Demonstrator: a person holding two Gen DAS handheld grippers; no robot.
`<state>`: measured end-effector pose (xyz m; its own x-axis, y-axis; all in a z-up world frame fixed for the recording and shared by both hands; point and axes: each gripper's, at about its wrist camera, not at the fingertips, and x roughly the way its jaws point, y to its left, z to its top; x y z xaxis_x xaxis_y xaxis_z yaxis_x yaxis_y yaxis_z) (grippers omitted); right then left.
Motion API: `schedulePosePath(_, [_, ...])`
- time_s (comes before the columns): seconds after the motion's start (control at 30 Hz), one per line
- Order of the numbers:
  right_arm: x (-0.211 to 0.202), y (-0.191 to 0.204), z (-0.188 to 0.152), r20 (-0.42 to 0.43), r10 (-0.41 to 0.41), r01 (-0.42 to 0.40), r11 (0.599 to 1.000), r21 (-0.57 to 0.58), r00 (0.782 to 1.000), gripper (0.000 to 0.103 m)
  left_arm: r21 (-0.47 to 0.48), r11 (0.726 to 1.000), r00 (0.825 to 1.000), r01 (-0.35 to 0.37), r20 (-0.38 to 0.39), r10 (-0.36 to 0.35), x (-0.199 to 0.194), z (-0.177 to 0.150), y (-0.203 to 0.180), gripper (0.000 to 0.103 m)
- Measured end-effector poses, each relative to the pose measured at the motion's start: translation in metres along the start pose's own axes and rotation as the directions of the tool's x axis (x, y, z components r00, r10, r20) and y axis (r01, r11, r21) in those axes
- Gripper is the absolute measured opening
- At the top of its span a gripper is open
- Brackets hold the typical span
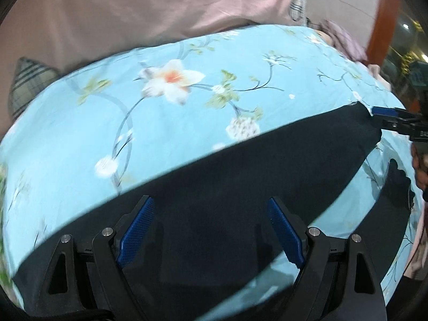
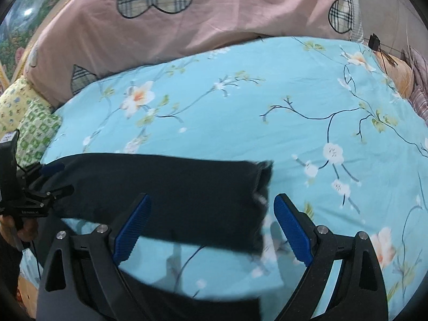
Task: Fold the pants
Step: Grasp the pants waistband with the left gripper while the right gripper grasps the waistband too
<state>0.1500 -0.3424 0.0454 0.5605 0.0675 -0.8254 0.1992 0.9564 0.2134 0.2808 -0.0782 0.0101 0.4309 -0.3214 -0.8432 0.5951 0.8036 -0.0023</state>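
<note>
Dark navy pants (image 1: 240, 165) lie in a long band on a light blue floral bedsheet (image 1: 160, 112). My left gripper (image 1: 211, 208) is open, hovering over the band with its blue pads (image 1: 139, 230) spread apart. In the right wrist view the pants (image 2: 165, 187) lie ahead with a frayed end at the right. My right gripper (image 2: 212, 206) is open above them, empty. The right gripper also shows in the left wrist view (image 1: 385, 113) at the pants' far corner. The left gripper shows in the right wrist view (image 2: 50, 176) at the pants' left end.
A pink quilt with plaid heart patches (image 2: 187, 21) is piled along the far side of the bed. A yellow-green patterned pillow (image 2: 29, 117) lies at the left. A small black device (image 2: 374, 42) and striped bedding (image 2: 420, 99) sit at the far right.
</note>
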Motion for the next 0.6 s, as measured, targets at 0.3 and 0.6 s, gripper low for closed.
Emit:
schedulePosePath(0.3, [0.048, -0.030, 0.029, -0.126, 0.007, -0.003, 0.999, 0.035, 0.992, 0.092, 0.128, 0.977, 0.978, 0.172, -0.144, -0.153, 0.076, 0.050, 0.014, 0.086])
schedulePosePath(0.6, [0.065, -0.039, 0.038, -0.188, 0.067, -0.053, 0.996, 0.074, 0.980, 0.047, 0.228, 0.930, 0.944, 0.289, -0.232, -0.236, 0.085, 0.047, -0.012, 0.039])
